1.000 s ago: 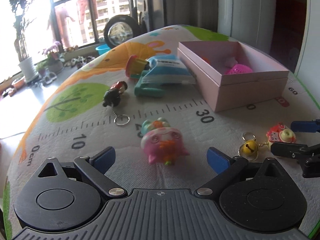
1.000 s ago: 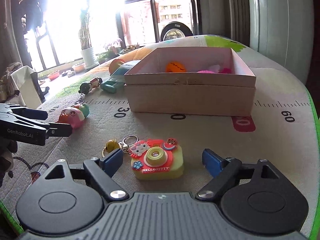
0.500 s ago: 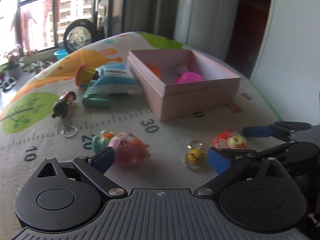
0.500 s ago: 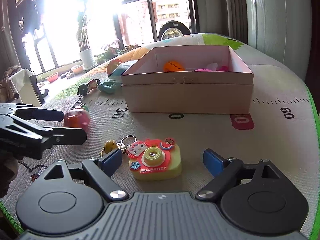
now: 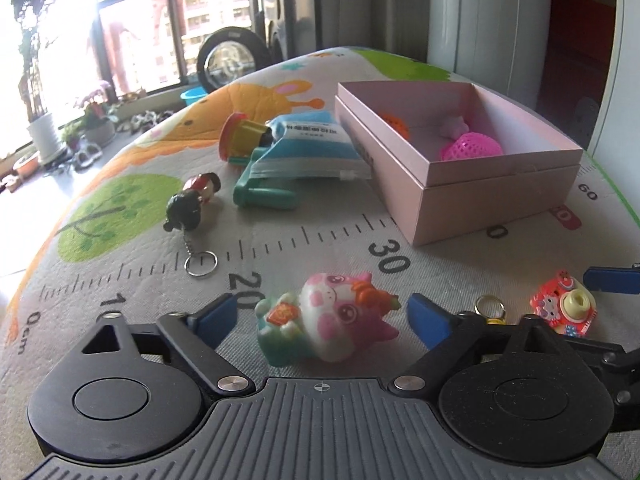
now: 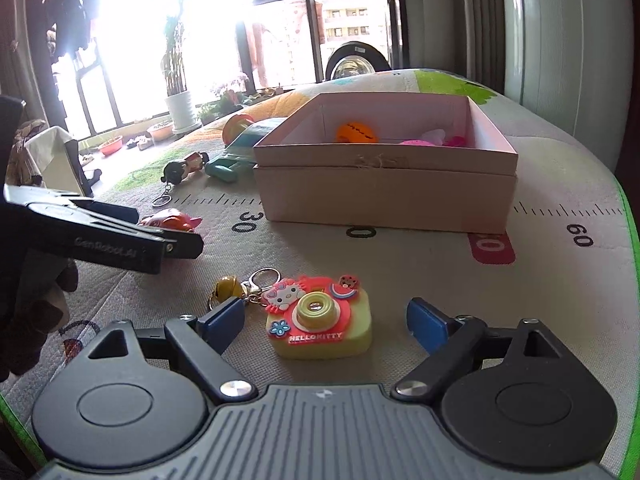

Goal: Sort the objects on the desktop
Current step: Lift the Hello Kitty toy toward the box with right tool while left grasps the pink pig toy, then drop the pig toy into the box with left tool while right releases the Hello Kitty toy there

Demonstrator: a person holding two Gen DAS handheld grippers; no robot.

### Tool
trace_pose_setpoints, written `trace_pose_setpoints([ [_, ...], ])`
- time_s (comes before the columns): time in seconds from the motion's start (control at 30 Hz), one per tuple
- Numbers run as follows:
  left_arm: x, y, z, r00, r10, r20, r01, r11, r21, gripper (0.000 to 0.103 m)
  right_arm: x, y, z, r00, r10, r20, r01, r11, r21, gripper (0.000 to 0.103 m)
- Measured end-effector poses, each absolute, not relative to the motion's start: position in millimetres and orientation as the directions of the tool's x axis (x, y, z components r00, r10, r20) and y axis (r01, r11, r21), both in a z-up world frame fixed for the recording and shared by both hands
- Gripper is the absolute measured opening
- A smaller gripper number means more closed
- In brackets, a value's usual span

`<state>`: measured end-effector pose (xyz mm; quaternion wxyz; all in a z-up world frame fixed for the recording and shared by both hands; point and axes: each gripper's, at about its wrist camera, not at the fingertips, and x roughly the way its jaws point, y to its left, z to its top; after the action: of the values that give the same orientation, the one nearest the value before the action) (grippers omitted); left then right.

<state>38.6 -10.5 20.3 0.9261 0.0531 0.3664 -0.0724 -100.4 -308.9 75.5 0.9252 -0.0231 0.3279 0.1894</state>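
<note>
My left gripper point(image 5: 322, 314) is open, its blue pads on either side of a pink and teal pig toy point(image 5: 326, 322) lying on the mat. My right gripper point(image 6: 326, 322) is open around a yellow Hello Kitty camera keychain point(image 6: 320, 328) with a gold bell point(image 6: 226, 286) on its ring. The open pink box point(image 5: 500, 188) stands further back and holds an orange ball point(image 6: 356, 132) and a pink mesh ball point(image 5: 472, 148). The camera keychain also shows in the left wrist view point(image 5: 564, 308), with the right gripper's fingers point(image 5: 612, 280) beside it.
A doll keychain point(image 5: 192, 204), a teal toy point(image 5: 264, 196), a blue packet point(image 5: 312, 148) and a red and yellow toy point(image 5: 244, 136) lie left of the box. The ruler-printed mat point(image 6: 560, 280) ends in a green edge on the right.
My left gripper swung away to the right and came back, and now sits closer, with its pads around the pig toy. My right gripper stayed around the camera keychain.
</note>
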Motion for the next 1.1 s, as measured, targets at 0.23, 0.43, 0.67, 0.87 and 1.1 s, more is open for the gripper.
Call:
trace_pose_setpoints([
  [0.23, 19.1, -7.7, 20.6, 0.730, -0.103, -0.675, 0.193, 0.979, 0.059, 0.076, -98.1, -300.0, 76.7, 0.677, 0.326, -0.660, -0.436, 0.900, -0.002, 0.064],
  [0.43, 3.8, -5.0, 22.1, 0.732, -0.098, -0.674, 0.187, 0.981, 0.060, 0.076, -92.4, -296.6, 82.0, 0.659, 0.324, -0.679, -0.449, 0.894, -0.009, 0.056],
  [0.67, -22.1, 1.1, 66.8, 0.814, -0.139, -0.565, 0.212, 0.975, 0.065, 0.075, -115.0, -321.1, 163.6, 0.754, 0.393, -0.526, -0.467, 0.884, -0.008, 0.056],
  [0.87, 1.7, -27.5, 114.2, 0.884, -0.183, -0.429, 0.261, 0.957, 0.130, 0.075, -105.7, -341.9, 238.6, 0.874, 0.354, -0.334, -0.398, 0.915, -0.071, 0.056],
  [1.1, 81.0, -73.2, 122.5, 0.890, -0.257, -0.377, 0.329, 0.933, 0.142, 0.079, -19.4, -352.4, 255.9, 0.870, 0.310, -0.384, -0.329, 0.944, 0.017, 0.056],
])
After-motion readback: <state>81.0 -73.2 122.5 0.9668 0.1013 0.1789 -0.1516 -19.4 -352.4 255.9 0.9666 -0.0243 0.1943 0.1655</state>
